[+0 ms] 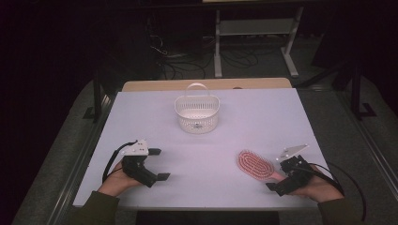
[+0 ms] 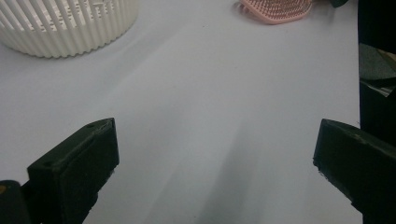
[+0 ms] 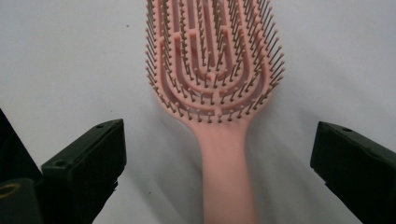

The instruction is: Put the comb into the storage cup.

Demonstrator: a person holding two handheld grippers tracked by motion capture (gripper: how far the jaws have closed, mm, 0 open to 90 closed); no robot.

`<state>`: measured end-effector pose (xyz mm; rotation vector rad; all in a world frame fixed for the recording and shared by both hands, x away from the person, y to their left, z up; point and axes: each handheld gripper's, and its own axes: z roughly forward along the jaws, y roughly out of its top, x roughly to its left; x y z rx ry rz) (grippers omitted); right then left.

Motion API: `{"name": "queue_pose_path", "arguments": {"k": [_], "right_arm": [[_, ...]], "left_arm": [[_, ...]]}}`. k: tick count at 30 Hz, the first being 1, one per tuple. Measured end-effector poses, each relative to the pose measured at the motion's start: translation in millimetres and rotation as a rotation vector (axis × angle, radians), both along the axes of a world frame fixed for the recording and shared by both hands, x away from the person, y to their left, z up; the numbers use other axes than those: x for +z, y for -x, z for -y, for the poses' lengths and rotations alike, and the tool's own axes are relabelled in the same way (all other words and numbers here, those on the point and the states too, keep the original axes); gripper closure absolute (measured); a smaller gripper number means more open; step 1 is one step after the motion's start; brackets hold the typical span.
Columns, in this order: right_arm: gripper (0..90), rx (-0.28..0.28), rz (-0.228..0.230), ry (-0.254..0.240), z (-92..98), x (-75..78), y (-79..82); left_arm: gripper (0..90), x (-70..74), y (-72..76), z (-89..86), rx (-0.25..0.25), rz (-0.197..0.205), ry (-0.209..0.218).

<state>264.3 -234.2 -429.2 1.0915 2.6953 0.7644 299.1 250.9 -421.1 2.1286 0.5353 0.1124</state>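
A pink hairbrush (image 1: 255, 164) lies bristles up on the white table (image 1: 234, 122), front right. My right gripper (image 1: 278, 175) is open, with one jaw on each side of the brush handle (image 3: 226, 177) and neither touching it. The bristle head (image 3: 215, 60) points away from that gripper (image 3: 217, 156). A white slotted basket (image 1: 197, 113) with a bail handle stands at the middle back. My left gripper (image 1: 159, 164) rests open at the front left with nothing between its jaws. From the left gripper (image 2: 215, 156) view, the basket (image 2: 70, 23) is far left and the brush (image 2: 275, 9) far ahead.
A person's hands hold both grippers at the table's front edge. Black cables trail from each gripper. Behind the table there is a wooden strip (image 1: 206, 84), a dark floor with cables and a metal frame (image 1: 256, 28).
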Motion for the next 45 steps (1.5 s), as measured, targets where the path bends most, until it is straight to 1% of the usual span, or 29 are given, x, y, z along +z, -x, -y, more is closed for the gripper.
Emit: {"name": "queue_pose_path", "arguments": {"k": [4, 9, 15, 19, 20, 21, 23, 27, 30, 31, 32, 37, 43, 45], "right_arm": [[6.6, 0.01, -0.005, 0.01, -1.5, -1.2, -0.7], [13.2, 0.012, -0.014, 0.027, -2.1, -1.9, -1.4], [19.5, 0.012, -0.034, 0.035, -2.0, 0.0, -3.8], [25.5, 0.015, -0.038, 0.043, -1.6, 2.3, -5.7], [29.5, 0.024, -0.04, 0.053, -1.8, 2.6, -6.4], [29.5, 0.024, -0.04, 0.053, -1.8, 2.6, -6.4], [33.2, 0.035, -0.051, 0.06, -2.4, 2.7, -6.4], [39.1, 0.049, -0.058, 0.073, -3.0, 2.1, -6.7], [43.5, 0.048, -0.056, 0.069, -2.4, 3.2, -6.9], [46.3, 0.051, -0.052, 0.069, -1.3, 3.7, -7.4], [46.3, 0.051, -0.052, 0.069, -1.3, 3.7, -7.4], [54.5, 0.054, -0.053, 0.081, -0.3, 4.2, -7.1], [58.1, 0.061, -0.058, 0.092, -1.2, 4.1, -6.7], [59.8, 0.071, -0.06, 0.098, -1.3, 3.9, -7.1]], "left_arm": [[0.2, -0.3, -0.5, -0.2, 0.001, -0.002, -0.001], [0.2, -0.5, -0.3, 0.3, -0.003, -0.002, -0.002], [0.2, -0.7, -0.3, 0.7, -0.004, -0.003, -0.003], [0.2, -0.8, -0.6, 0.6, -0.004, -0.004, -0.001], [0.2, -0.9, -0.6, 0.5, -0.004, -0.004, -0.001], [0.2, -0.9, -0.7, 0.4, -0.005, -0.004, -0.002], [0.2, -0.8, -0.6, 0.3, -0.004, -0.004, -0.001], [0.2, -0.7, -0.7, 0.1, -0.002, -0.005, 0.0], [0.2, -0.8, -0.7, 0.2, -0.001, -0.005, 0.0], [0.2, -0.8, -0.7, 0.2, -0.002, -0.005, 0.0], [0.2, -0.8, -0.7, 0.2, -0.002, -0.005, 0.0], [0.2, -0.8, -0.7, 0.0, -0.001, -0.005, -0.001], [0.2, -0.8, -0.7, 0.1, -0.001, -0.005, -0.001], [0.2, -0.8, -0.6, 0.1, -0.002, -0.005, -0.002]]}}
